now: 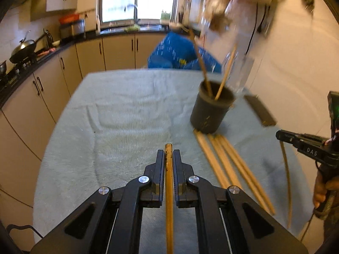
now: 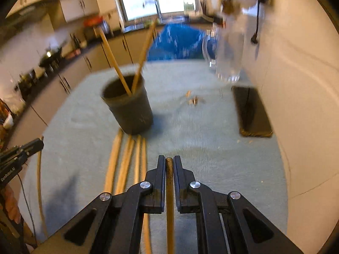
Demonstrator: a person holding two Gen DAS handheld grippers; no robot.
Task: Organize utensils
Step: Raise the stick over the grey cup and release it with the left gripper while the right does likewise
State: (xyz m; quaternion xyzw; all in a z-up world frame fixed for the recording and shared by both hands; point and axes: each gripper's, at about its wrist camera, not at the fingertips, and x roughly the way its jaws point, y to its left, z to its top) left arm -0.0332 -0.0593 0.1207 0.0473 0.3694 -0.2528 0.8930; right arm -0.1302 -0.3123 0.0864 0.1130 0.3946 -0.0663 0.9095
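**Both grippers clamped on a chopstick each**

Left wrist: left gripper (image 1: 168, 158) pinched narrow on a wooden chopstick (image 1: 168, 190), tip just past the fingers. Dark cup (image 1: 209, 110) ahead-right on the towel-covered surface (image 1: 127, 110), two sticks standing in it. Loose chopsticks (image 1: 228, 169) lie at its base.

Right wrist: right gripper (image 2: 169, 163) clamped on a darker-tipped chopstick (image 2: 169, 190). Cup (image 2: 129, 110) ahead-left, loose chopsticks (image 2: 125, 165) below it. Black mat (image 2: 252, 114) by the wall.

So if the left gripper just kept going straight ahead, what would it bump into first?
Probably nothing soon: ahead of the left gripper and its chopstick lies only bare towel. The dark cup stands off to the right, though depth is unclear.
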